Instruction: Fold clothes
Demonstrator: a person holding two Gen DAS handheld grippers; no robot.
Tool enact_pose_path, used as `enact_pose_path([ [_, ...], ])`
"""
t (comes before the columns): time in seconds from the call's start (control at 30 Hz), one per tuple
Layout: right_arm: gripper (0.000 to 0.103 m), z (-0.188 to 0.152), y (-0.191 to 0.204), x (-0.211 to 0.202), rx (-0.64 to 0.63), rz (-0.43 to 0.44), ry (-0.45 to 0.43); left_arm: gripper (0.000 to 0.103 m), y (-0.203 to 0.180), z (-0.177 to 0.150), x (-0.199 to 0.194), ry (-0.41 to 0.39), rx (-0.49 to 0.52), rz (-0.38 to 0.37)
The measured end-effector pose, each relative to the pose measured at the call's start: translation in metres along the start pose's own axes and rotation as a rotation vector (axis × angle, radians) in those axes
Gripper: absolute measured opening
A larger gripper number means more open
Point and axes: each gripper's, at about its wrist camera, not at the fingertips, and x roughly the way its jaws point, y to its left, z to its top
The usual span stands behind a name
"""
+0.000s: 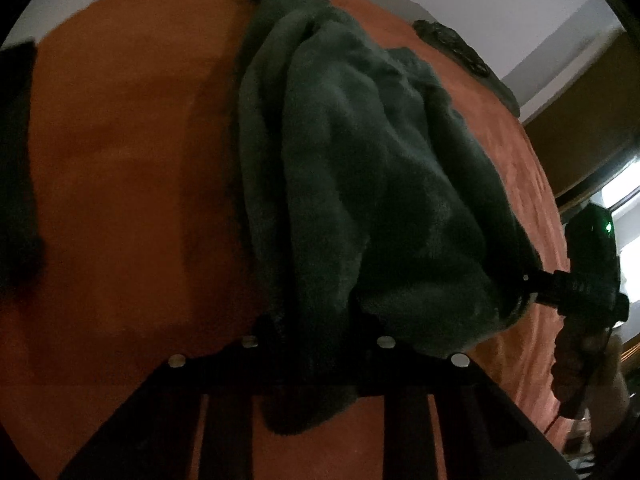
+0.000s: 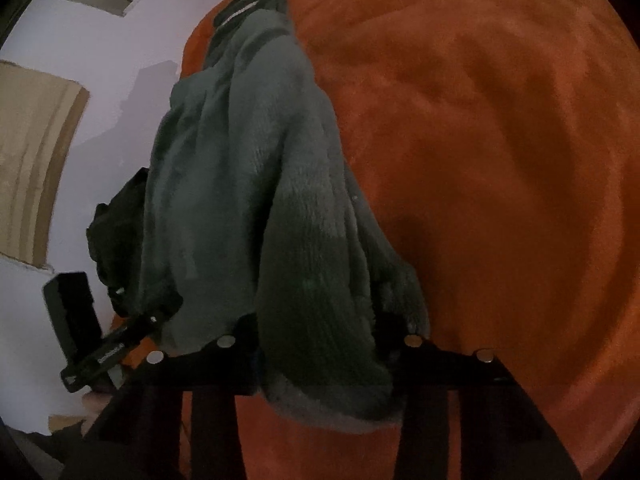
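Note:
A dark green fleece garment (image 1: 360, 140) lies bunched lengthwise on an orange bed cover (image 1: 120, 160). My left gripper (image 1: 316, 332) is at the garment's near end, its fingers pressed on a fold of fleece that hangs below them. In the left wrist view the right gripper (image 1: 530, 282) bites the same near edge further right. In the right wrist view the garment (image 2: 248, 160) runs away from my right gripper (image 2: 316, 332), which is shut on a thick roll of fleece. There the left gripper (image 2: 160, 310) grips the edge at the left.
A dark cloth (image 1: 16, 160) lies at the bed's left edge, and a small dark item (image 1: 452, 44) at its far edge. A pale wall (image 2: 120, 60) and a wooden door frame (image 2: 36, 160) stand beyond. A hand (image 1: 580, 360) holds the right gripper.

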Motion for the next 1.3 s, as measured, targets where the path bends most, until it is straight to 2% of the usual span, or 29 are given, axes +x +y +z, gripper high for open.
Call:
enact_pose_path([
  [0.17, 0.034, -0.011, 0.006, -0.012, -0.009, -0.010, 0.022, 0.022, 0.005, -0.009, -0.020, 0.000, -0.047, -0.054],
  [0.3, 0.034, -0.017, 0.005, -0.027, -0.004, -0.014, 0.030, 0.022, -0.002, -0.016, -0.036, -0.012, -0.033, -0.067],
  [0.4, 0.034, -0.026, -0.012, -0.050, 0.005, -0.008, 0.030, 0.022, 0.002, -0.026, -0.037, 0.016, -0.044, -0.060],
  [0.5, 0.034, -0.033, -0.020, -0.053, 0.003, -0.020, 0.028, 0.023, 0.001, -0.030, -0.023, 0.046, -0.022, -0.030],
  [0.6, 0.042, -0.033, -0.029, -0.043, 0.011, -0.013, 0.055, 0.032, 0.002, -0.020, -0.015, 0.046, -0.034, -0.034],
  [0.67, 0.053, -0.028, -0.031, -0.046, 0.004, -0.002, 0.056, 0.042, 0.005, -0.014, -0.021, 0.023, -0.039, -0.033],
  [0.87, 0.076, -0.008, -0.032, -0.071, -0.048, -0.007, 0.021, 0.044, 0.009, 0.010, -0.034, -0.035, -0.004, -0.038],
  [0.97, 0.079, 0.000, -0.028, -0.064, -0.063, -0.006, 0.054, 0.045, 0.012, 0.015, -0.026, -0.006, -0.022, -0.067],
  [1.03, 0.079, 0.001, -0.025, -0.052, -0.070, -0.007, 0.083, 0.045, 0.012, 0.010, -0.018, 0.025, 0.000, -0.052],
  [1.1, 0.075, -0.002, -0.019, -0.038, -0.086, -0.031, 0.093, 0.040, 0.007, 0.005, -0.007, 0.053, 0.030, -0.021],
  [1.13, 0.059, -0.004, -0.018, -0.032, -0.094, -0.061, 0.087, 0.029, 0.006, 0.004, -0.005, 0.055, 0.040, -0.005],
  [1.17, 0.049, -0.005, -0.017, -0.027, -0.095, -0.077, 0.089, 0.022, 0.006, 0.002, -0.004, 0.055, 0.048, 0.009],
  [1.23, 0.038, -0.006, -0.017, -0.031, -0.083, -0.064, 0.080, 0.017, 0.008, 0.002, -0.012, 0.051, 0.027, -0.016],
  [1.3, 0.035, -0.006, -0.017, -0.044, -0.087, -0.043, 0.057, 0.017, 0.007, 0.002, -0.021, 0.048, 0.037, -0.017],
])
